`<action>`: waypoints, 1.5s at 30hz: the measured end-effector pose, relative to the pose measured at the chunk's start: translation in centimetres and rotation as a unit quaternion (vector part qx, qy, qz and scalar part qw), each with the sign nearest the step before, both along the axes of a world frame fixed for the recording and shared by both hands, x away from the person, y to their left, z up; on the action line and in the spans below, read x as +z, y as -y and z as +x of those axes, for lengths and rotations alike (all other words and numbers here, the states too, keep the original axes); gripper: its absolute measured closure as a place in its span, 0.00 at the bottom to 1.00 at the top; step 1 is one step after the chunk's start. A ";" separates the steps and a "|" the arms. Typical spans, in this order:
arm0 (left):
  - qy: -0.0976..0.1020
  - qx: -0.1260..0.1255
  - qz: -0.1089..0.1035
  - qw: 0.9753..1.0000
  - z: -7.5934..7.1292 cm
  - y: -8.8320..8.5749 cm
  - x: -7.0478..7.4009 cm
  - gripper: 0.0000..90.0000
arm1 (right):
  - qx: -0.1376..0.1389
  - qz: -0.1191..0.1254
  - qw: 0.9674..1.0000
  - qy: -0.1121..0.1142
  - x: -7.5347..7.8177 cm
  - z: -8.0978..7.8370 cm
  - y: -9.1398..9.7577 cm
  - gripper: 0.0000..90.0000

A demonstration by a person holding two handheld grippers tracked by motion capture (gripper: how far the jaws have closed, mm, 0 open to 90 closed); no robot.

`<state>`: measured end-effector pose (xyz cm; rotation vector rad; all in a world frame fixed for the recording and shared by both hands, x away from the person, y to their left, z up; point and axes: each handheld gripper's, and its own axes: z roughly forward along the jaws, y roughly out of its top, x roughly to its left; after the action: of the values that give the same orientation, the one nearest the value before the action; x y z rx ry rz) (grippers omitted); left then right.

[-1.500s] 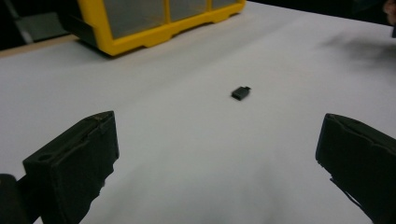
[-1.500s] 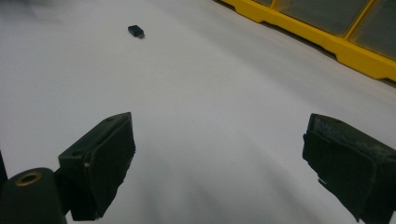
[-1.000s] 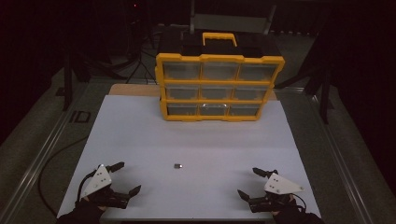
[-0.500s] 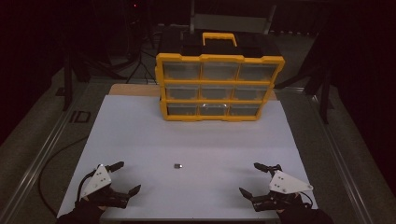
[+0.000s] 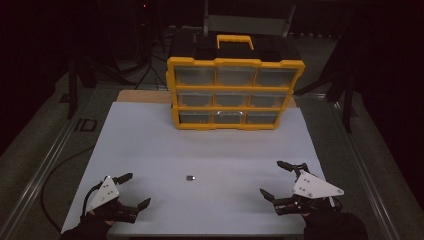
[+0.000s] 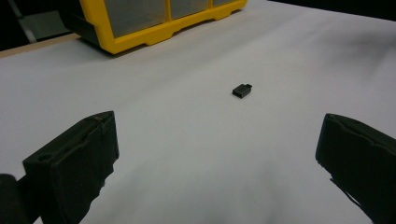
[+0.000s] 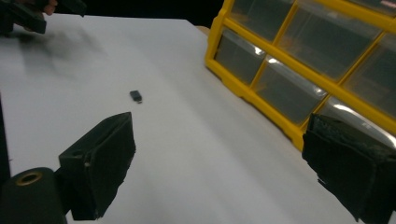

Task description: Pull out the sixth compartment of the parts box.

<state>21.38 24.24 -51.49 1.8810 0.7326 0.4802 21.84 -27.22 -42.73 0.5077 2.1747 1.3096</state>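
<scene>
Two tongs — left (image 5: 132,190), right (image 5: 273,179) — agape, one small black piece (image 5: 190,177) between.

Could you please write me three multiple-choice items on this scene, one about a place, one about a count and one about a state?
1. Where does the small black rectangular part lie?
A. on the white table sheet, between the two grippers
B. inside a drawer
C. on top of the cabinet

2. How many clear-fronted drawers does the yellow plastic drawer cabinet show on its face?
A. four
B. six
C. nine

3. How do the jaws of the left gripper and the right gripper stand?
A. both shut on the part
B. both open and empty
C. one open, one shut

Answers: 1 A, the high view shows the part alone on the sheet, apart from both grippers. 2 C, three rows of three drawers. 3 B, each gripper view shows its black jaws spread wide with bare sheet between them.
</scene>
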 end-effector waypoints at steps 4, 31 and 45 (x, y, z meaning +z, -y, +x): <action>-0.001 0.000 0.000 1.000 0.0 0.0 0.0 0.00 | 0.001 -0.003 1.000 0.008 0.6 0.4 0.1 0.10; -0.003 -0.004 0.001 1.000 0.0 0.1 -0.1 0.00 | -0.018 -0.044 0.996 0.071 3.3 4.6 -0.3 0.10; -0.002 -0.005 0.005 1.000 0.1 0.2 -0.2 0.00 | -0.031 -0.070 0.991 0.111 4.6 7.3 -0.4 0.10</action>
<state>21.44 24.08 -51.65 1.8944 0.7243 0.4752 29.18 -26.87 -38.13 0.3538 2.0326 1.1133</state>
